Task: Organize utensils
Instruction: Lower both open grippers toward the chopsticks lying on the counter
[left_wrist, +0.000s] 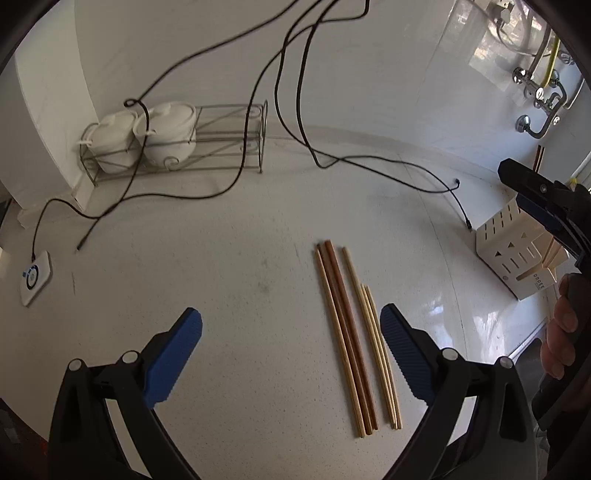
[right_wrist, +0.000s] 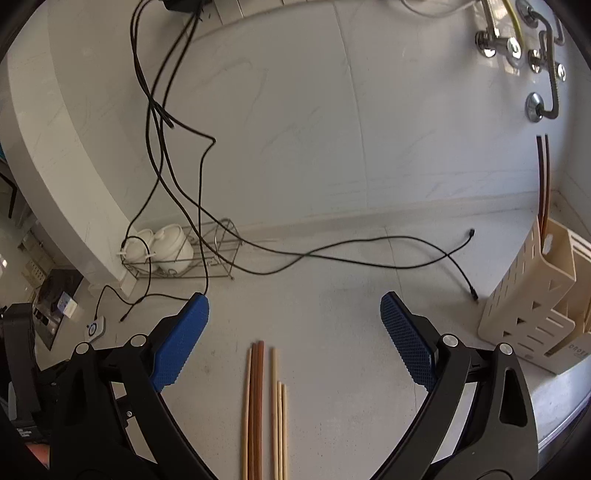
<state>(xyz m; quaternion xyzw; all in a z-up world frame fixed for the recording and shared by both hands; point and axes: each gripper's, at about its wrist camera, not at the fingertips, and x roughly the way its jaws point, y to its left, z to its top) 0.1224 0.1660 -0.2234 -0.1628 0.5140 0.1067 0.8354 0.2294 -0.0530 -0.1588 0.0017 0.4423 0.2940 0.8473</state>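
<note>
Several wooden chopsticks (left_wrist: 351, 339) lie side by side on the white counter, some pale, some reddish brown. They also show in the right wrist view (right_wrist: 264, 410). My left gripper (left_wrist: 291, 332) is open and empty above the counter, with the chopsticks near its right finger. My right gripper (right_wrist: 295, 325) is open and empty, with the chopstick tips below and between its fingers. A cream slotted utensil holder (right_wrist: 532, 314) stands at the right, with two dark chopsticks (right_wrist: 543, 181) upright in it. The holder also shows in the left wrist view (left_wrist: 513, 251).
Black cables (right_wrist: 177, 155) trail across the counter and wall. A wire rack (left_wrist: 207, 147) holding two white lidded pots (left_wrist: 166, 133) stands at the back left. A small white pad (left_wrist: 35, 277) lies at the left. Metal pipe fittings (right_wrist: 532, 59) are on the wall.
</note>
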